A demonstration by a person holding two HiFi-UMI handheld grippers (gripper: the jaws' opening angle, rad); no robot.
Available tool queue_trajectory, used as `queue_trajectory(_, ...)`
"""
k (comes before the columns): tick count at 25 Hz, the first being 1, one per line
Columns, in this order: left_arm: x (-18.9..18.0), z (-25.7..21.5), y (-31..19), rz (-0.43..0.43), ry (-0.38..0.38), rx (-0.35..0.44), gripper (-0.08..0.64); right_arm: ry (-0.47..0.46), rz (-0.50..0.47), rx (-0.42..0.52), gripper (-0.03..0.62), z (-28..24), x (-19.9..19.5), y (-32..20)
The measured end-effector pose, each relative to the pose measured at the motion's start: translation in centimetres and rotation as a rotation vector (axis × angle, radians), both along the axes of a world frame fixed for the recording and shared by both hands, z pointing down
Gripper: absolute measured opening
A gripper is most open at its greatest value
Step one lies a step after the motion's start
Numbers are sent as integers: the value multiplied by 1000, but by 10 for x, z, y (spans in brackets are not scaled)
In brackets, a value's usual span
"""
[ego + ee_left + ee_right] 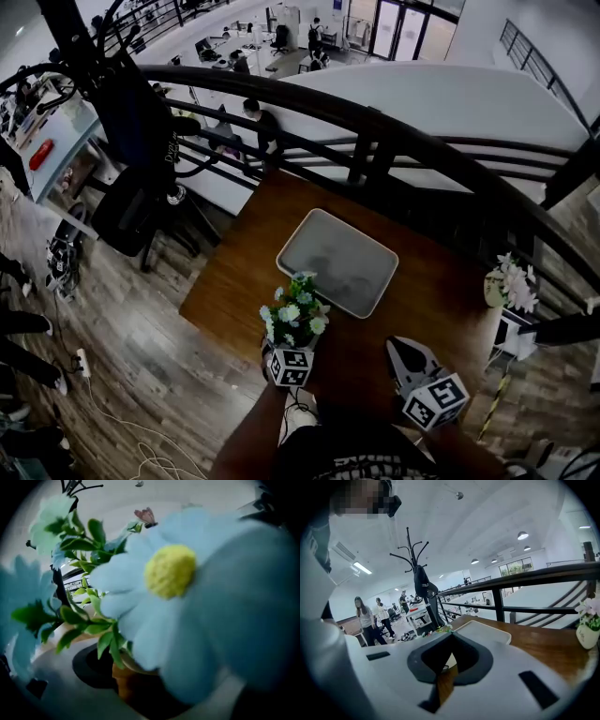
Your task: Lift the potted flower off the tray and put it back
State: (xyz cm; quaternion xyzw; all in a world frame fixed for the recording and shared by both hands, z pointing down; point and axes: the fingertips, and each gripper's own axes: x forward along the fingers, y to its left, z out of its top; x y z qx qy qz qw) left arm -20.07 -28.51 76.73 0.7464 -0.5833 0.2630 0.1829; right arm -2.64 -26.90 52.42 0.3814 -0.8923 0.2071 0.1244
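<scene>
The potted flower [294, 317] stands upright in the left hand-held gripper [287, 349], pot low and blooms high, just beside the near-left corner of the tray [339, 261] and not on it. In the left gripper view pale petals and green leaves crowd the lens, and the brown pot [125, 682] sits between the jaws, which appear clamped on it. How high the pot is above the tabletop [234, 281] cannot be told.

The bare tray lies to the far right of the pot, so the return looks like a short carry away from the person, then a level lowering. The left hand reaches in from the near edge, its marker cube facing up.

The right hand-held gripper [405, 354] is parked near the tabletop's near-right side, well apart from the pot, jaws together on nothing, pointing toward the tray [485, 631]. A 2nd flower pot [511, 286] stands at the far-right edge by the railing [375, 131].
</scene>
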Motion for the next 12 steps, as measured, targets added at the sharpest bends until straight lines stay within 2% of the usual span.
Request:
queue_trajectory(8, -5, -13, 16, -24, 37, 13, 497, -10, -39, 3, -8, -3, -5, 5)
queue_trajectory(12, -25, -24, 40, -76, 108, 10, 497, -19, -53, 17, -8, -15, -23, 15)
